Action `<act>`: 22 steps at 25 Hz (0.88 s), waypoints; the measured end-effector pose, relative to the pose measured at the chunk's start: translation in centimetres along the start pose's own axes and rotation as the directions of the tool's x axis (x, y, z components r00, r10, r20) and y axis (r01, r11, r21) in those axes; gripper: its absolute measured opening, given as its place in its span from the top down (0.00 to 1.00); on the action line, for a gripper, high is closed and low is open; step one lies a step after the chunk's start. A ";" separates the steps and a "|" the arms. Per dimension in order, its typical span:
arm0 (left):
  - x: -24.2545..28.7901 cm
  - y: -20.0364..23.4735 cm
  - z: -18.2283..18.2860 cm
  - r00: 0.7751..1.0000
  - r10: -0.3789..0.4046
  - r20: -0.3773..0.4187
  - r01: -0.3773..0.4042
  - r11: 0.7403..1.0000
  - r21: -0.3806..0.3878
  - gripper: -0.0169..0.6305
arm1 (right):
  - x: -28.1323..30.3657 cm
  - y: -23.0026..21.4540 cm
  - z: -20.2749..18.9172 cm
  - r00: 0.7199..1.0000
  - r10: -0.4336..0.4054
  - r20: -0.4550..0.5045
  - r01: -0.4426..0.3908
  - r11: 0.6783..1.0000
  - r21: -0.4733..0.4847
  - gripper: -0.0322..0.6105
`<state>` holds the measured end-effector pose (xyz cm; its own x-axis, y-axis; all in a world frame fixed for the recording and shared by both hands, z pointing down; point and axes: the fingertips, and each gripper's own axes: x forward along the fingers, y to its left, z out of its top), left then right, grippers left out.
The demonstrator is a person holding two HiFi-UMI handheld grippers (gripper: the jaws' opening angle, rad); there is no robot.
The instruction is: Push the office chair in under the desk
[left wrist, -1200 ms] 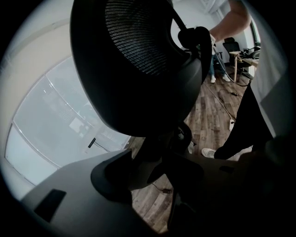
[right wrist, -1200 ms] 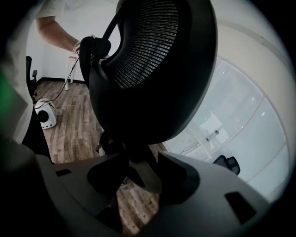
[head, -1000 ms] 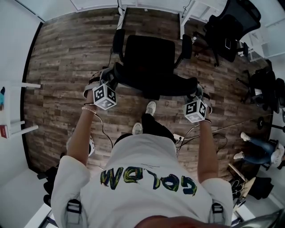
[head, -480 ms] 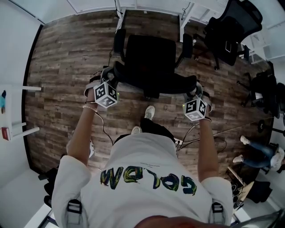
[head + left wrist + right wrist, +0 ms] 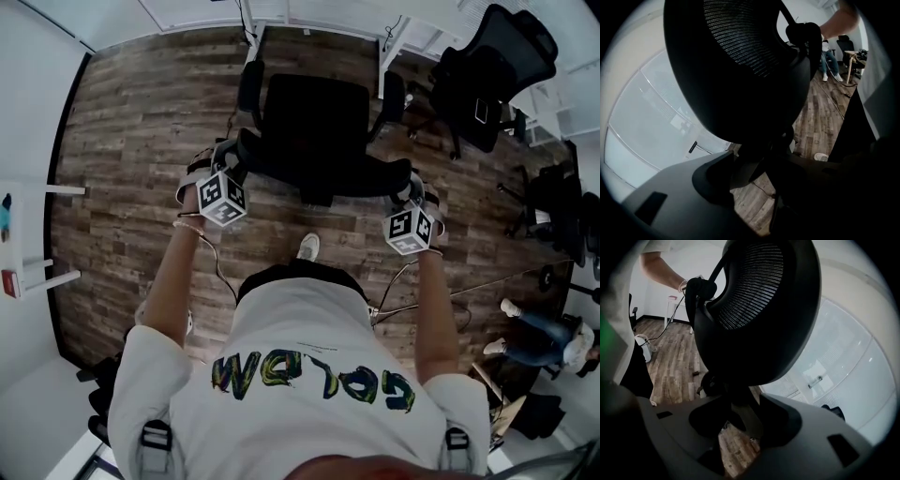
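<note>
Plank floor [image 5: 131, 122] lies open left of the office chair [image 5: 314, 112], upper centre before the desk [image 5: 319, 9] (mostly cut off at the top edge), your left gripper [image 5: 228, 159] and right gripper [image 5: 411, 190] clamping its backrest [image 5: 323, 173] ends, contact shadowed.

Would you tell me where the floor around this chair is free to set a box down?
Free: the brown plank floor left of the black mesh-backed office chair, up to the white wall. Crowded: the right side, with a second black chair and a person's legs.
</note>
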<state>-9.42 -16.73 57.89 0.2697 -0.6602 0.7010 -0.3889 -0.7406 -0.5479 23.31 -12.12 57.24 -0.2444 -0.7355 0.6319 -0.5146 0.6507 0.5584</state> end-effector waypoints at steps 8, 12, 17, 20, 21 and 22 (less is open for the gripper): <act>3.6 3.2 1.5 1.000 0.000 -0.018 0.000 1.000 -0.001 0.64 | 3.5 -4.0 0.1 1.000 0.002 -0.012 -0.002 1.000 -0.008 0.65; 5.1 4.8 1.9 1.000 0.005 -0.026 -0.005 1.000 -0.002 0.64 | 5.2 -5.5 0.4 1.000 0.007 -0.010 -0.007 1.000 -0.008 0.64; 7.0 6.6 2.8 1.000 0.004 -0.016 -0.004 1.000 0.000 0.64 | 7.1 -7.7 0.4 1.000 0.003 -0.007 -0.003 1.000 -0.008 0.64; 8.4 7.9 3.3 1.000 0.007 -0.014 -0.007 1.000 -0.001 0.64 | 8.5 -9.0 0.6 1.000 0.001 -0.014 -0.001 1.000 -0.005 0.64; 8.8 8.3 3.4 1.000 0.005 -0.015 -0.005 1.000 -0.002 0.64 | 8.9 -9.4 0.6 1.000 0.001 -0.015 -0.002 1.000 -0.004 0.64; 9.1 8.6 3.5 1.000 0.004 -0.014 -0.004 1.000 -0.001 0.64 | 9.3 -9.8 0.7 1.000 0.000 -0.015 0.000 1.000 -0.003 0.64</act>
<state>-7.23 -29.59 57.96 0.2555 -0.6610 0.7056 -0.3910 -0.7381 -0.5499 25.52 -25.44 57.26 -0.2325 -0.7325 0.6398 -0.5117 0.6516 0.5600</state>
